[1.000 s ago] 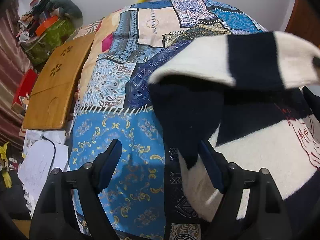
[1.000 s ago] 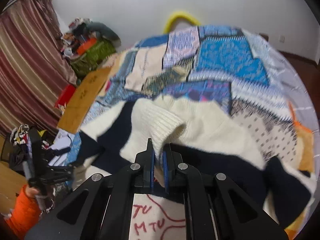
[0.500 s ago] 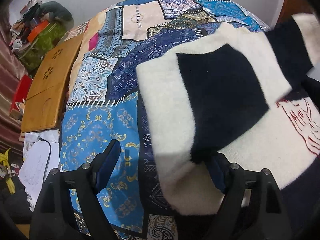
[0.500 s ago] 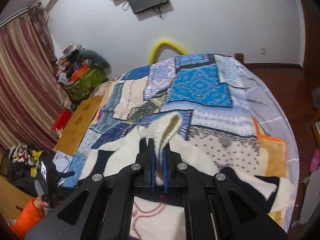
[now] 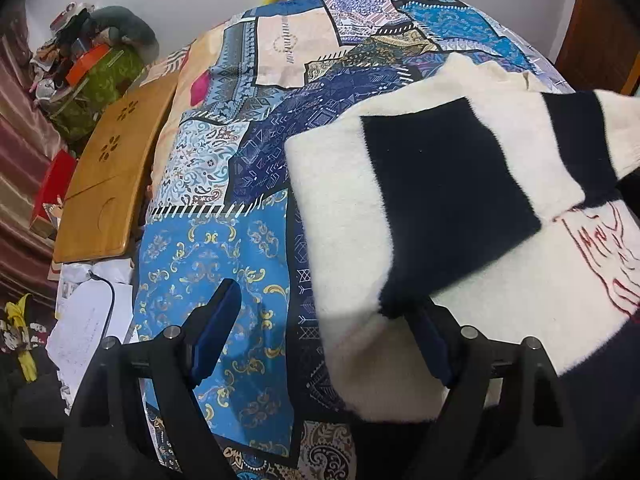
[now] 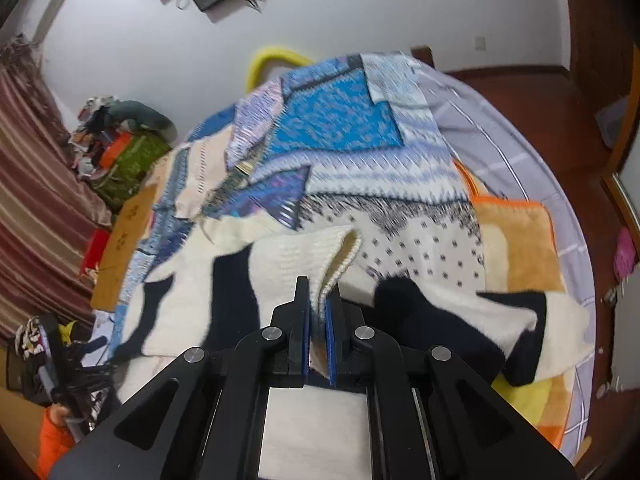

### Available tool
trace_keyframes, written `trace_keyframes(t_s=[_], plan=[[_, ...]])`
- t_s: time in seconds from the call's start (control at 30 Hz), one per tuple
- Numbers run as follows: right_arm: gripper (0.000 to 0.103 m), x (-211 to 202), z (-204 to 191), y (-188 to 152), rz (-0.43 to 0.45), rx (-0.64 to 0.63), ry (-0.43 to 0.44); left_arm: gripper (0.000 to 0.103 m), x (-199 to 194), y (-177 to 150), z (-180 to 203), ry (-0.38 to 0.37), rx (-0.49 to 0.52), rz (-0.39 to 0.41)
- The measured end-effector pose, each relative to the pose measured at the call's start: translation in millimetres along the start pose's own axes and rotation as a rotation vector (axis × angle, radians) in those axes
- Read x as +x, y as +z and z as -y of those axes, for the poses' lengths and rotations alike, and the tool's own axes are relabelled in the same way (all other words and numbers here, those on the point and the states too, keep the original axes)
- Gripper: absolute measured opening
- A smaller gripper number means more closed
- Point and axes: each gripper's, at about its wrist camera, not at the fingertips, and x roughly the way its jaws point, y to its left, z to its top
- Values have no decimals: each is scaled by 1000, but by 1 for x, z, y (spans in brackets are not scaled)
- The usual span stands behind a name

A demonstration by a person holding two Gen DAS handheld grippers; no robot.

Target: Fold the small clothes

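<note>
A: Lying across the patchwork bedspread (image 5: pixel 224 272) is the sweater (image 5: pixel 448 208), cream with broad navy blocks and red stitched lettering on its front. How is it placed?

B: It is spread over the near right part of the bed. One sleeve is seen folded across the body in the left wrist view, with a large navy block on top and the red lettering partly uncovered to its right.

A: How are the jaws of the left gripper (image 5: pixel 320 332) set?

B: They are held wide apart. The left finger is seen over bare blue bedspread, and the right finger is tucked at the lower edge of the folded sleeve, partly hidden by the cloth. Whether that finger touches the cloth cannot be told. Nothing is pinched.

A: And the right gripper (image 6: pixel 319 312)?

B: Its jaws are drawn together and clamped on the ribbed cream cuff (image 6: pixel 320 264), which is lifted off the bedspread and bulges up beyond the fingertips. The rest of the sweater is seen draped below and to both sides, rather blurred.

A: What else is shown?

B: A wooden lap tray (image 5: pixel 112 184) is seen beside the bed on the left, and an orange blanket (image 6: pixel 516 240) on the far right side.
</note>
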Motion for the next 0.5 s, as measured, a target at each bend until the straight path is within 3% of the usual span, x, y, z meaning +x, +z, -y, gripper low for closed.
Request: trace_keyframes(t_s=[0.27, 0.5], plan=[[8, 20, 21, -13, -70, 27, -61, 82, -13, 7, 0, 5, 18, 31], [13, 6, 30, -8, -38, 29, -100, 82, -20, 16, -6, -21, -10, 48]])
